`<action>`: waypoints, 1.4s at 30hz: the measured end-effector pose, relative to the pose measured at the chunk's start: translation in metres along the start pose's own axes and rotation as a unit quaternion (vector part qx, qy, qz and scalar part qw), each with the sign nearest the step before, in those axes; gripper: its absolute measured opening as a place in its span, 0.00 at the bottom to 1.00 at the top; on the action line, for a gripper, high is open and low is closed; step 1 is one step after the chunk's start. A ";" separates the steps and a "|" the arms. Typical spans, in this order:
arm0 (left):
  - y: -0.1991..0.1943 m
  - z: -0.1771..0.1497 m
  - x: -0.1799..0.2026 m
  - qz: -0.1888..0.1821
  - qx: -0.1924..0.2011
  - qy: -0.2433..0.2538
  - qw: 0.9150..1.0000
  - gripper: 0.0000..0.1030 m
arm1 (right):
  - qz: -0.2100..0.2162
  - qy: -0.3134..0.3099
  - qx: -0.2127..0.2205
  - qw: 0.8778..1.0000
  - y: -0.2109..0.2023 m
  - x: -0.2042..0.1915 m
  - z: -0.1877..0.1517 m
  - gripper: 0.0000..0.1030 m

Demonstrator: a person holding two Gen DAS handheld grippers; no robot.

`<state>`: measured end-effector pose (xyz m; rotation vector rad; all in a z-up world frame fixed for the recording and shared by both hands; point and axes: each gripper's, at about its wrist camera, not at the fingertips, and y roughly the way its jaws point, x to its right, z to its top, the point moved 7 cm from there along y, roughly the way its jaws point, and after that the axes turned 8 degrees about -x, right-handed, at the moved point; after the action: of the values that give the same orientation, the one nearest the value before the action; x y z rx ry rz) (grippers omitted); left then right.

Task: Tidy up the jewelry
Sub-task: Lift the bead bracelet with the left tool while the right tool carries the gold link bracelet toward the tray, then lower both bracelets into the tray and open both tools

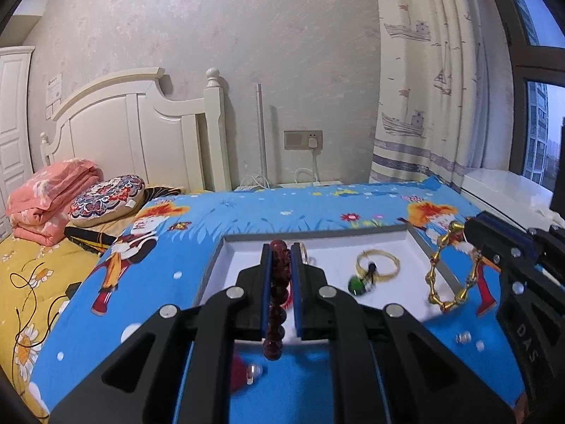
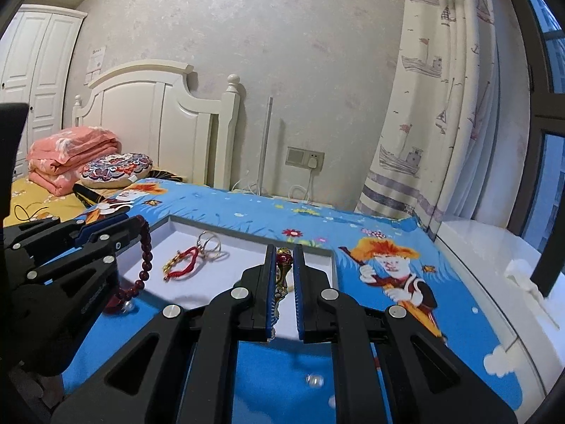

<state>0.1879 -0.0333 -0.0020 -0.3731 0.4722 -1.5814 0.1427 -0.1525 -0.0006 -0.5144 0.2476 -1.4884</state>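
Observation:
My left gripper (image 1: pixel 280 251) is shut on a string of dark red beads (image 1: pixel 275 318), which hangs from its pads above the near edge of a white tray (image 1: pixel 247 258). My right gripper (image 2: pixel 284 251) is shut on a gold link bracelet (image 2: pixel 281 275) over the tray's (image 2: pixel 247 268) right part. The left wrist view shows that bracelet (image 1: pixel 446 275) dangling as a loop from the right gripper (image 1: pixel 471 228) beside the tray's right rim. In the tray lie a gold bangle (image 1: pixel 378 263), a green stone piece (image 1: pixel 356 284), a red cord bracelet (image 2: pixel 183 264) and metal rings (image 2: pixel 210 244).
The tray sits on a blue cartoon-print sheet (image 1: pixel 169 282) on a bed. Small clear beads (image 1: pixel 255 376) (image 2: pixel 314 380) lie loose on the sheet in front of the tray. A folded pink quilt (image 1: pixel 49 198) and a round cushion (image 1: pixel 106 199) are at the far left, near the headboard.

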 end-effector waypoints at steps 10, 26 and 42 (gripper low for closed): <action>0.052 0.039 0.005 0.016 -0.018 0.003 1.000 0.10 | -0.014 -0.001 -0.018 1.000 0.046 0.007 0.030 0.09; 0.105 0.034 -0.012 0.065 -0.054 -0.010 0.996 0.22 | -0.007 0.010 -0.110 0.994 0.113 0.011 0.005 0.20; 0.041 0.031 -0.054 0.060 -0.042 -0.023 0.997 0.59 | 0.020 0.026 -0.082 0.996 0.061 0.024 0.008 0.39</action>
<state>0.2427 0.0173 0.0064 -0.4365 0.5165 -1.4375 0.2023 -0.1745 -0.0186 -0.5991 0.4222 -1.4510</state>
